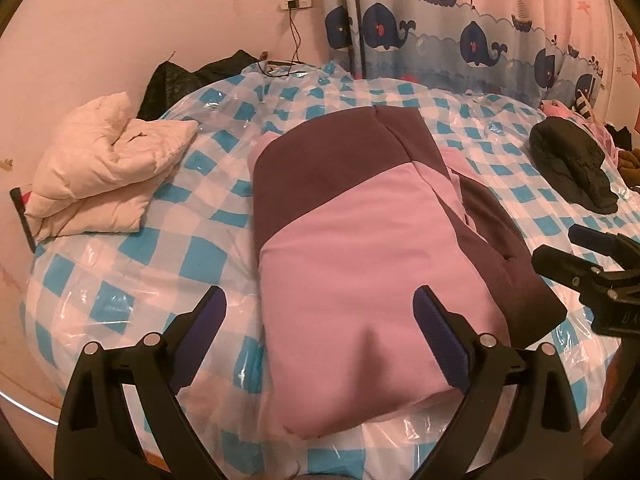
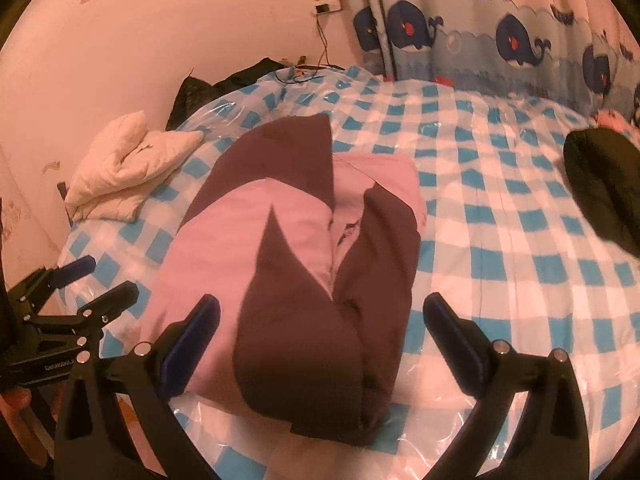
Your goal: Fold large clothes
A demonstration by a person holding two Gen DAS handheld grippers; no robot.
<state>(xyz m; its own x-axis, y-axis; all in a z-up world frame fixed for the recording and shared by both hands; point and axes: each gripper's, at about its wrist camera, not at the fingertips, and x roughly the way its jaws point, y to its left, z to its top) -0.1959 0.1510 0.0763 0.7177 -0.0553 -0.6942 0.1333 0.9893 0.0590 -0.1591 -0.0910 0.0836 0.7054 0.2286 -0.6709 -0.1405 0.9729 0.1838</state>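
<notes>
— Where does the garment lie?

— A folded pink-and-maroon jacket [image 1: 360, 248] rests mid-bed on a blue-checked sheet under clear plastic [image 1: 132, 276], its near edge reaching between the fingers of the left gripper [image 1: 320, 344].

— Do the jaws have hold of it?

— No. Both stand wide apart, empty. The right gripper [image 2: 322, 344] hovers with the jacket's maroon near end between its fingers, neither pad touching cloth.

— Anything else on the bed?

— A cream padded coat [image 1: 104, 176] lies folded at the left edge; a dark garment [image 1: 572, 168] sits far right, below a whale-print curtain [image 1: 460, 36].
</notes>
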